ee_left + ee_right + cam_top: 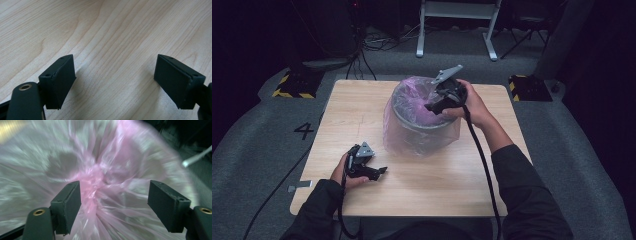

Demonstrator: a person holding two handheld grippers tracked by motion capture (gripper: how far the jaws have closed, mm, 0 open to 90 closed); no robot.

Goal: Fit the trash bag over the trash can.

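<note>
A: One desk (362,107), bare wood. One round grey bin (419,117) near its middle, light and rigid, lined with one pink plastic bag (409,92).

B: Thin, soft, slippery film; tears easily. Best pinched at the gathered pink folds (92,182) inside.

A: Two tools. Right tool (430,107) over the bin mouth, jaws apart, gripping nothing. Left tool (383,171) low over the desk, jaws apart, empty.
</note>
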